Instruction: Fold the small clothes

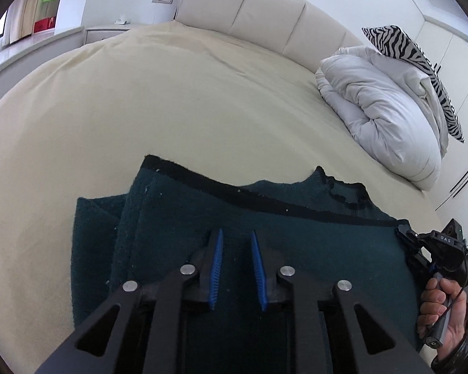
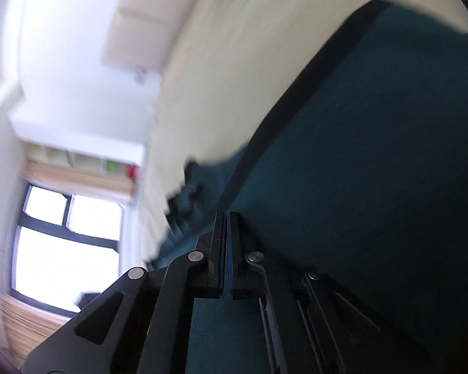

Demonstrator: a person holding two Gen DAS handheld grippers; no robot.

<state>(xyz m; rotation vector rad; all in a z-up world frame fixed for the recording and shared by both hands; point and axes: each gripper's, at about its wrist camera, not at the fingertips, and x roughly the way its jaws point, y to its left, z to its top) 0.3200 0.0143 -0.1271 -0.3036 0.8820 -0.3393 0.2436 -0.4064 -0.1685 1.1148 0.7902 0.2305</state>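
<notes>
Folding is well under way: we have the dark green sweater [image 1: 265,227] lying on the cream bed sheet [image 1: 140,109], its black-trimmed hem already laid across towards the collar, which lies just ahead and to the right of our left gripper [image 1: 237,240]. That gripper hovers over the middle of the folded panel with its blue pads [image 1: 216,268] slightly parted, and we see no cloth pinched between them.

Our right gripper [image 2: 227,218], seen from the left view at the sweater's right-hand corner with a hand [image 1: 443,308] on its handle, has its jaws closed tight together. Its own view is blurred, so we cannot tell whether a thin bit of fabric is caught between them; the trimmed edge runs right beside its tips.

To do this step well, we judge it best to settle the fold before starting another: press the top layer flat ahead of the left tool, line the trimmed hem up square with the layer beneath, and watch the loose flap sticking out to the left. A thick knit will likely spring back, so we should move slowly.
</notes>
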